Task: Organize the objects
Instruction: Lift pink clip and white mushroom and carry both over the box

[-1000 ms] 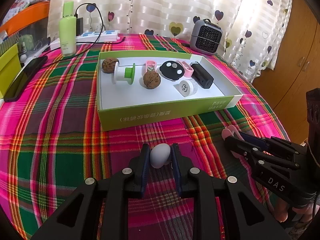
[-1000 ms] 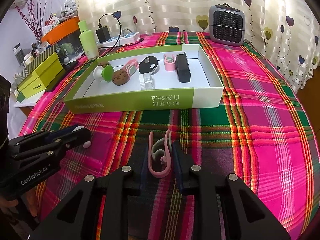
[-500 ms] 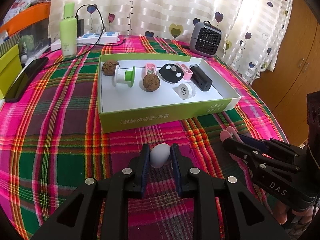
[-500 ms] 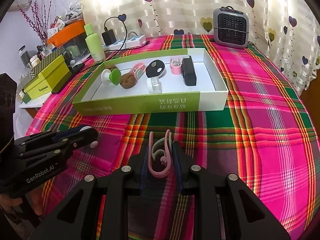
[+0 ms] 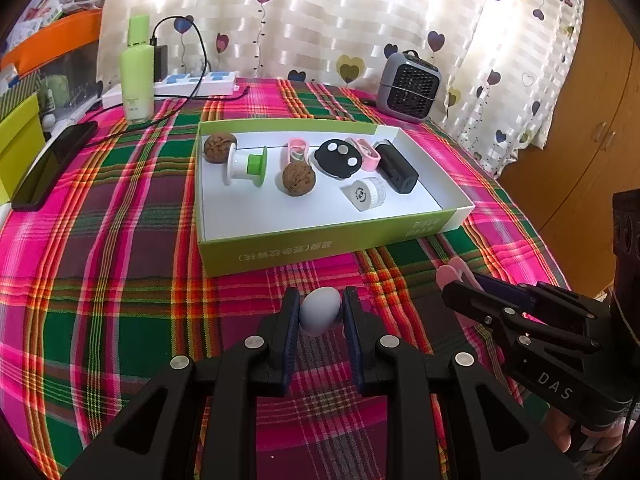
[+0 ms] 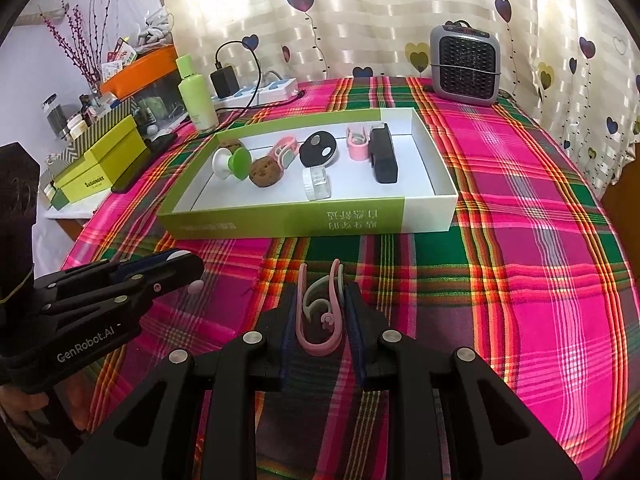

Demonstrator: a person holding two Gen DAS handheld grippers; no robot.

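The left gripper (image 5: 320,314) is pinching a small pale grey egg-shaped object (image 5: 320,311) between its narrowly set blue pads, holding it above the plaid tablecloth (image 5: 100,280) just short of the near wall of the green and white box (image 5: 320,246), which is lying at about twelve o'clock from the jaws. The right gripper (image 6: 320,312) is clamping a pink clip (image 6: 318,320) with a grey inner hook, its jaws also narrow and pressing on both sides of the clip; the box is sitting at twelve o'clock from it as well. In the left wrist view the right gripper is showing at four o'clock with the pink tip of the clip sticking out ahead of it. In the right wrist view the left gripper is showing at nine o'clock. Inside the box are lying two walnuts (image 5: 299,178), a white and green spool (image 5: 245,165), a black oval piece (image 5: 336,153) with pale dots, two more pink clips (image 5: 297,151), a black rectangular block (image 5: 397,168) and a small clear round case (image 5: 365,193). Beyond the box, at about one o'clock, a small grey heater (image 5: 410,86) is standing by the heart-patterned curtain (image 5: 320,20). At eleven o'clock a green bottle (image 5: 137,72) is standing beside a white power strip (image 5: 192,84), and a dark phone (image 5: 54,164) is lying at nine o'clock near the table edge.
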